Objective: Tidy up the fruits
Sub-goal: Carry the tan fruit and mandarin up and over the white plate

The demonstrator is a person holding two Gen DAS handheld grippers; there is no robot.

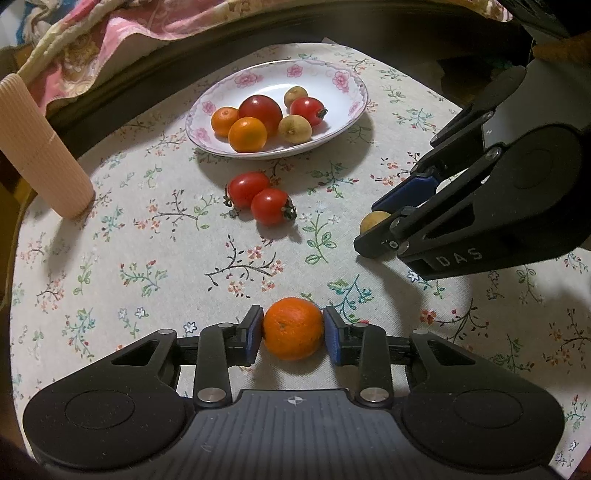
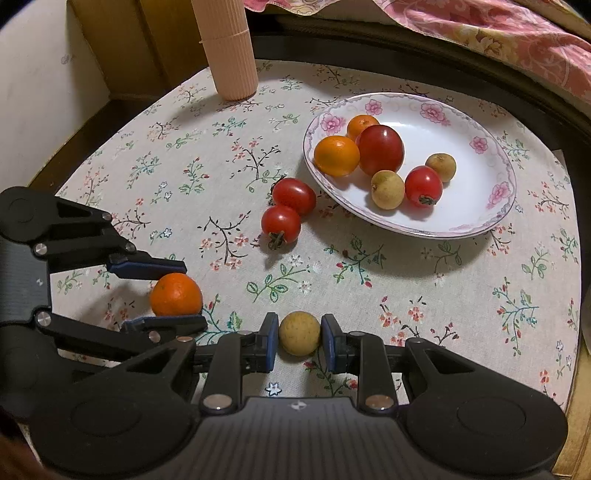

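Observation:
My left gripper (image 1: 293, 334) is shut on a small orange (image 1: 293, 326) low over the flowered tablecloth, both blue pads against its sides. The right wrist view shows that orange (image 2: 176, 294) at the left, between the left gripper's (image 2: 192, 294) fingers. My right gripper (image 2: 299, 338) is shut on a yellowish longan (image 2: 299, 332); in the left wrist view the longan (image 1: 373, 220) peeks out of the right gripper (image 1: 369, 226) at the right. A flowered white plate (image 1: 332, 79) at the back holds two oranges, two tomatoes and two longans. Two red tomatoes (image 1: 258, 197) lie on the cloth before it.
A ribbed peach-coloured cylinder (image 1: 40, 147) stands at the cloth's far left corner. A pink flowered fabric (image 1: 122, 33) hangs behind the dark table rim. The plate (image 2: 495, 206) sits at the right in the right wrist view, the tomatoes (image 2: 288, 212) left of it.

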